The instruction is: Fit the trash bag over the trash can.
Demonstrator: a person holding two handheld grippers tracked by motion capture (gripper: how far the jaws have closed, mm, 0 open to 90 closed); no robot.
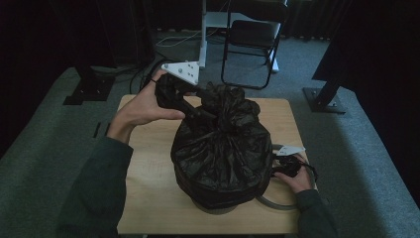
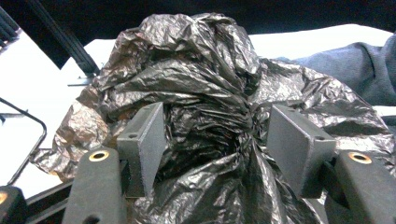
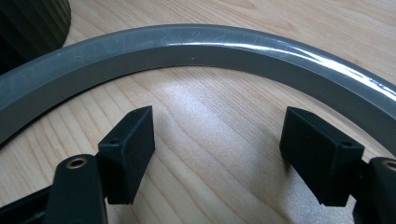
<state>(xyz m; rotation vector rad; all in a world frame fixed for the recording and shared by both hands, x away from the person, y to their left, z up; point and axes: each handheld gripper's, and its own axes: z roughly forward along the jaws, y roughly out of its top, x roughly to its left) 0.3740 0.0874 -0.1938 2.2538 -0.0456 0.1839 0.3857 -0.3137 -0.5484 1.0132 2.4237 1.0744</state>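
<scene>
Bag: a black bin bag [image 1: 220,148] stands bulging at the middle of the wooden counter [image 1: 148,163], its top gathered into a crumpled bunch [image 1: 225,101]
Bag base: a dark ribbed bin [image 3: 32,23] sits under the bag, seen at the upper left corner of the right gripper view
Left gripper: the left gripper [image 1: 210,115] comes in from the upper left of the high view, held by the person's left hand [image 1: 141,109], with its grey plate [image 1: 182,72] on top
Left fingers: the fingers [image 2: 144,140] are spread, one on each side of the bag's pinched neck [image 2: 219,121]; whether they touch the plastic I cannot tell
Ring: a grey plastic ring [image 3: 196,46] lies flat on the counter just right of the bag, part of it hidden under the bag's bulge in the high view
Right gripper: the right gripper [image 3: 217,149] is low over the counter at the bag's right side, in the person's right hand [image 1: 297,178]
Right fingers: spread wide and holding nothing, standing over bare wood inside the ring's curve, apart from the ring
Beyond the counter: a black chair [image 1: 252,39] on grey carpet
</scene>
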